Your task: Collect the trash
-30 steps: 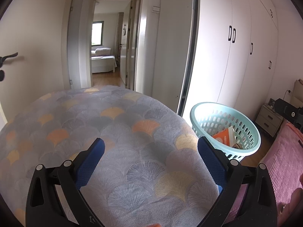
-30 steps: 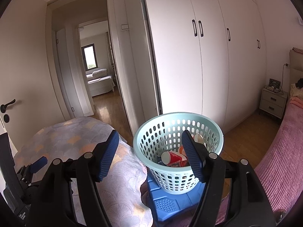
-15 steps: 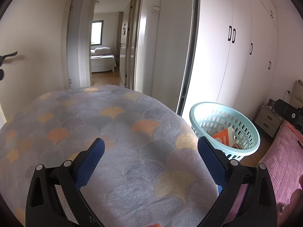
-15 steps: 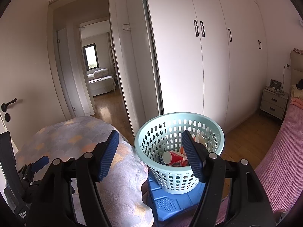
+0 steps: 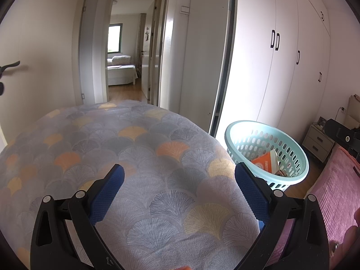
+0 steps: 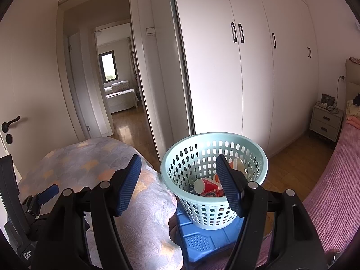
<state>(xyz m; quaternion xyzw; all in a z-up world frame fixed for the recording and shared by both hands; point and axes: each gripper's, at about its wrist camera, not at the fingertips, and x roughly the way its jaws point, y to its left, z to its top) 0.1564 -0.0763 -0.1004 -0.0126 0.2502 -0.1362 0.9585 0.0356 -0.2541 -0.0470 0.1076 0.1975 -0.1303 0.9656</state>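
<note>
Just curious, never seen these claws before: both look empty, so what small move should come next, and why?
Probably draw both back and stop, or look around for leftovers. The left claw and right claw stand open with nothing between them, the patterned cloth shows no litter, and the basket already holds a red cup and other scraps.

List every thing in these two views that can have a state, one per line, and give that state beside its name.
Left gripper: open, empty.
Right gripper: open, empty.
Basket: upright on a blue stool, holding trash.
Red cup: lying on its side in the basket.
Orange carton: leaning inside the basket.
Wardrobe doors: shut.
Bedroom door: swung open.
Nightstand drawers: shut.
Patterned cover: spread flat, nothing on it.
</note>
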